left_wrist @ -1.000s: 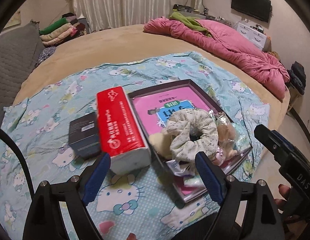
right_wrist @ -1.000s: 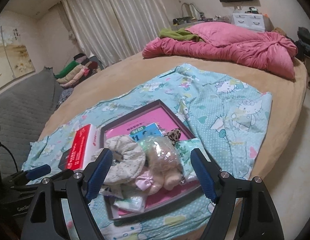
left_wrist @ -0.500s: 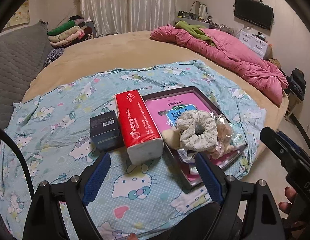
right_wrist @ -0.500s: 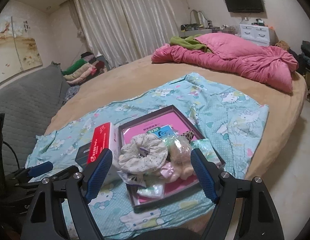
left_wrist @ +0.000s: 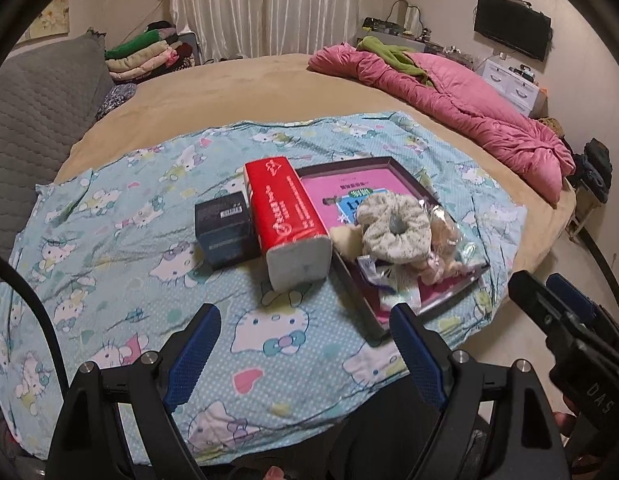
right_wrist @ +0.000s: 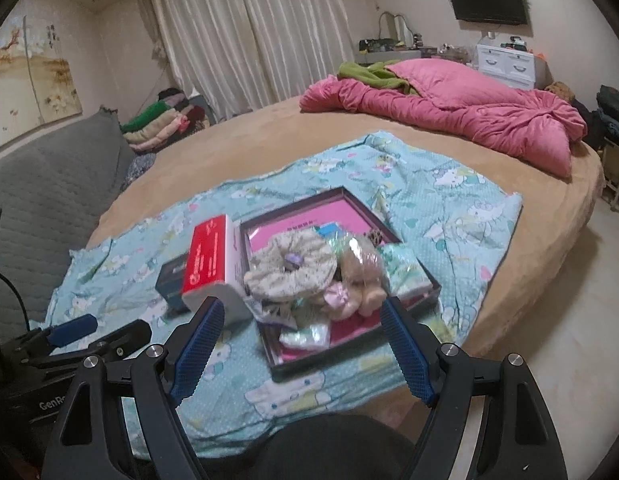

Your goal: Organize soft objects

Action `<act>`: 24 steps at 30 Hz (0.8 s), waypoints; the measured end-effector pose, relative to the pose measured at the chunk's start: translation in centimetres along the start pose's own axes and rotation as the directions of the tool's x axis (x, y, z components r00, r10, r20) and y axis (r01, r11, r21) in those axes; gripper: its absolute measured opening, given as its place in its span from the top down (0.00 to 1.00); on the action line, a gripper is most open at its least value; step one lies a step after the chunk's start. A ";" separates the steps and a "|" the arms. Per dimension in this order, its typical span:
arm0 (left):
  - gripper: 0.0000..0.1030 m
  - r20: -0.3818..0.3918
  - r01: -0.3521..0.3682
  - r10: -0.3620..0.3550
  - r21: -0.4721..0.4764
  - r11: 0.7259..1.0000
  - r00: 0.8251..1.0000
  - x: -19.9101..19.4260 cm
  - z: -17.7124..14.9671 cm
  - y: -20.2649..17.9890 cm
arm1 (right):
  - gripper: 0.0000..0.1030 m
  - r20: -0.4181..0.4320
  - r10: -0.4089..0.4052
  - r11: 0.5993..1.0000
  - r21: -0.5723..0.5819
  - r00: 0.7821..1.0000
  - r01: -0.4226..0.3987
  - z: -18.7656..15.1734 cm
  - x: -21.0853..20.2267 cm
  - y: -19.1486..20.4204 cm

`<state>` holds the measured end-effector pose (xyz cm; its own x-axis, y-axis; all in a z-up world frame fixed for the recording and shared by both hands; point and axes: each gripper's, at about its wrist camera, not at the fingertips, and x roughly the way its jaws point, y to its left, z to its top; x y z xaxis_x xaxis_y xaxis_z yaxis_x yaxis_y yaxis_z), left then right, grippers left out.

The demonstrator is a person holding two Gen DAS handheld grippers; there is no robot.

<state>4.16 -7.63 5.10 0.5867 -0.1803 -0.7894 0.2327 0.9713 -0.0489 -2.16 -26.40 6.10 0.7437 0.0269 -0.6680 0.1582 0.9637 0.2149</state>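
Now both grippers, left (left_wrist: 305,344) and right (right_wrist: 303,338), have drawn back from the tray (left_wrist: 393,162), jaws wide and empty; its scrunchie (left_wrist: 393,226) awaits sorting.

Dim warm light, fisheye warp, slight blur

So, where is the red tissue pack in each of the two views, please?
Left wrist view: the red tissue pack lies at the centre, directly left of the tray.
Right wrist view: the red tissue pack is left of centre, again against the tray's left wall.
Shared landmark: the pink quilt, upper right in both.
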 end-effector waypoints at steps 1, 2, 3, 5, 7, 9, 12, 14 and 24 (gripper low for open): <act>0.17 -0.002 -0.002 0.002 0.000 1.000 1.000 0.0 -0.2 0.0 | 0.21 -0.007 0.002 1.000 -0.014 1.000 -0.002 -0.2 0.1 0.1; 0.17 -0.006 -0.007 0.007 -0.002 1.000 1.000 0.0 -0.6 0.1 | 0.21 -0.013 0.003 1.000 -0.026 1.000 -0.004 -0.5 0.1 0.3; 0.17 -0.009 -0.011 0.011 -0.005 1.000 1.000 0.0 -0.8 0.2 | 0.21 -0.019 0.005 0.999 -0.049 1.000 -0.006 -0.8 0.1 0.6; 0.17 -0.018 -0.017 0.017 -0.015 1.000 1.000 0.1 -1.5 0.4 | 0.21 -0.027 0.008 0.998 -0.068 1.000 -0.010 -1.2 0.2 0.7; 0.17 -0.028 -0.028 0.027 -0.028 0.999 0.999 0.1 -2.2 0.6 | 0.21 -0.038 0.014 0.996 -0.083 0.999 -0.017 -1.6 0.2 0.9; 0.17 -0.037 -0.034 0.033 -0.031 0.999 0.999 0.2 -2.7 0.8 | 0.21 -0.042 0.012 0.996 -0.092 0.999 -0.016 -2.0 0.2 0.8; 0.17 -0.040 -0.041 0.040 -0.029 0.999 0.998 0.2 -3.1 0.7 | 0.21 -0.051 0.009 0.996 -0.088 0.999 -0.013 -2.4 0.2 0.7; 0.17 -0.039 -0.039 0.038 -0.026 0.999 0.999 0.1 -3.1 0.6 | 0.21 -0.058 0.008 0.996 -0.085 0.998 -0.012 -2.5 0.2 0.6; 0.17 -0.037 -0.040 0.040 -0.008 0.999 0.999 0.0 -3.1 -0.1 | 0.21 -0.071 0.009 0.997 -0.076 0.997 -0.014 -2.7 0.3 0.4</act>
<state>1.69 -7.28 3.18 0.5663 -0.1358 -0.8129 0.2027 0.9790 -0.0223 -3.61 -25.28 4.10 0.6971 0.0543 -0.7149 0.0975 0.9807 0.1696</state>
